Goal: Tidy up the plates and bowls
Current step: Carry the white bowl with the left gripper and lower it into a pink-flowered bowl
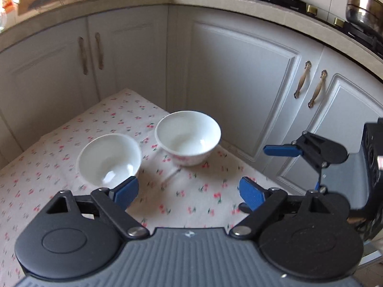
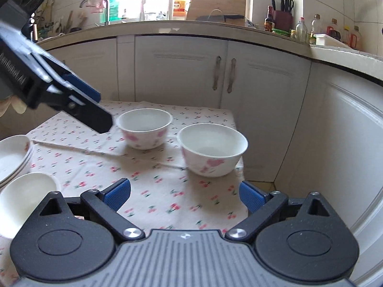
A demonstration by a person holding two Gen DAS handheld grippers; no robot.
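Observation:
Two white bowls with pink flowers stand on the cherry-print tablecloth (image 1: 182,196). In the left wrist view the near bowl (image 1: 109,160) is just ahead of my left finger and the far bowl (image 1: 188,137) is near the table corner. My left gripper (image 1: 189,192) is open and empty above the cloth. The right gripper (image 1: 275,165) shows at the right, open. In the right wrist view my right gripper (image 2: 185,192) is open and empty, with one bowl (image 2: 213,153) just ahead and the other bowl (image 2: 144,128) farther back. The left gripper (image 2: 79,100) hangs at upper left.
A stack of white plates (image 2: 14,157) and a small white bowl (image 2: 24,198) sit at the left edge of the table in the right wrist view. Grey cabinet doors (image 1: 239,83) stand close behind the table. The counter (image 2: 191,27) carries bottles and a cutting board.

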